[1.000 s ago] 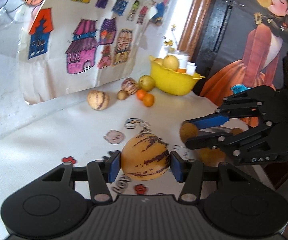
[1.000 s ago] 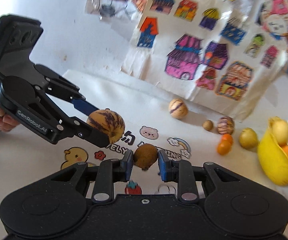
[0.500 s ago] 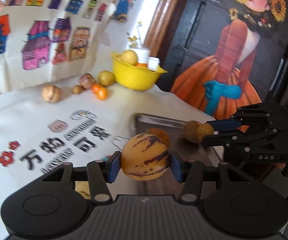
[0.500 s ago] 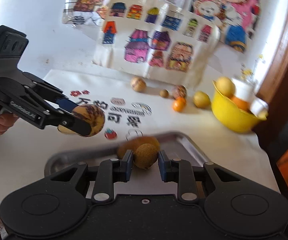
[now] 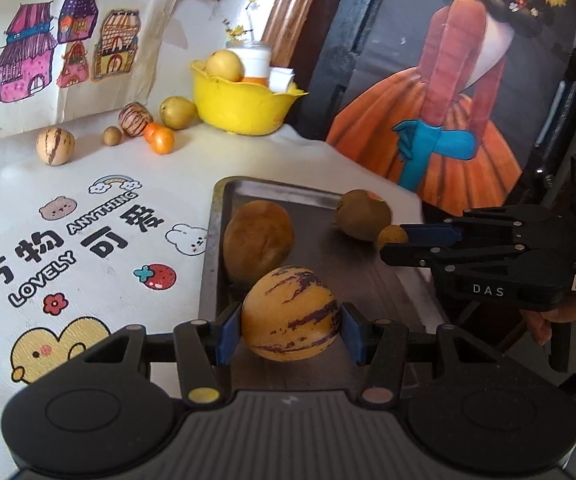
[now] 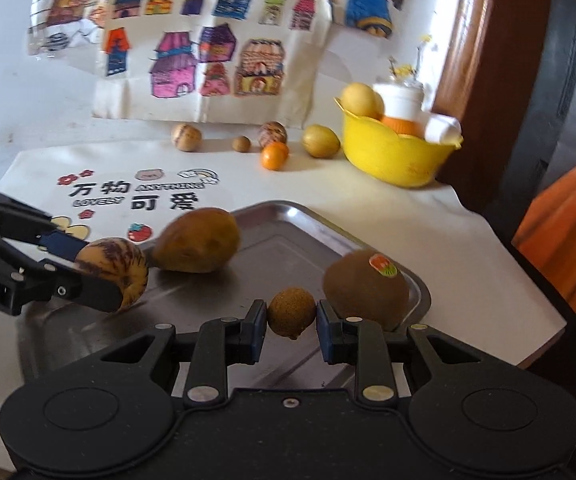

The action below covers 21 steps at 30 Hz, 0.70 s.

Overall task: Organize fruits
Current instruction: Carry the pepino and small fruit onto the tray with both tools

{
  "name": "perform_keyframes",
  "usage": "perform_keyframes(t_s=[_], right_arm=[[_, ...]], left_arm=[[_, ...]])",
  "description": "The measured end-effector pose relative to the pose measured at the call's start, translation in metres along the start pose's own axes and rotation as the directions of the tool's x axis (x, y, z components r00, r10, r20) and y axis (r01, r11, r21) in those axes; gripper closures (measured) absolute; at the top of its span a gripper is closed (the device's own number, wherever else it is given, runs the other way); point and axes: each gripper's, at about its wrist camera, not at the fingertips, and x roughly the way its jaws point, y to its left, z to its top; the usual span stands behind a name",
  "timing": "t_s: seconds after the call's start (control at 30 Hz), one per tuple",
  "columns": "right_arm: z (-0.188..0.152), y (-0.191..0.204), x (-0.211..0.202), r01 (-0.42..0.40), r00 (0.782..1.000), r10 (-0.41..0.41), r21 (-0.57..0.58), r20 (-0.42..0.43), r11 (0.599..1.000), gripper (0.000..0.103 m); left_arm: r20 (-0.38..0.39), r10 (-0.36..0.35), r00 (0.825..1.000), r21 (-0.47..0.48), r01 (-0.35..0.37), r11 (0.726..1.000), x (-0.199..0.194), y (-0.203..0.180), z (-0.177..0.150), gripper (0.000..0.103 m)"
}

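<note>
1. While poised over the steel tray, clamped by the left gripper on a yellow, purple-streaked pepino melon, held just above the tray's near left corner.
2. Gripped between the closed jaws of the right gripper: a small rough brown fruit, hanging low over the tray's near right edge, beside a stickered kiwi.
3. Already lying on the tray: that kiwi by the right rim and a large brown oval fruit against the left rim.
4. Waiting along the table's far edge: another striped melon, a small brown nut-like fruit, a darker striped fruit, two tangerines, a green-yellow pear-like fruit and a filled yellow bowl.
5. Step in hand, by appearances: delivery of both fruits to the tray.
6. Called for next: lowering each until it rests on bare steel, clear of neighbours, then easing the jaws apart slowly, since round fruit may roll.
</note>
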Motion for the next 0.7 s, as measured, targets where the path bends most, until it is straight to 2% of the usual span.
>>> perform_keyframes(t_s=[0.1, 0.23, 0.43, 0.7], right_arm=[[-0.003, -0.003, 0.011, 0.015, 1.000, -0.015, 0.027, -0.008, 1.000, 0.074], [-0.006, -0.001, 0.022, 0.045, 0.999, -0.044, 0.030, -0.030, 0.999, 0.074], [-0.008, -0.001, 0.033, 0.116, 0.993, -0.115, 0.027, -0.040, 0.993, 0.074], [-0.010, 0.011, 0.038, 0.147, 0.989, -0.147, -0.019, -0.031, 0.989, 0.072]], left_arm=[[-0.016, 0.037, 0.999, -0.021, -0.038, 0.999, 0.010, -0.001, 0.002, 0.047], [-0.010, 0.051, 0.999, -0.030, -0.052, 0.998, 0.015, -0.001, 0.003, 0.047], [0.003, 0.050, 0.999, -0.034, -0.050, 0.998, 0.018, -0.001, 0.002, 0.046], [0.007, 0.034, 0.999, -0.068, -0.033, 0.997, 0.016, 0.005, 0.002, 0.045]])
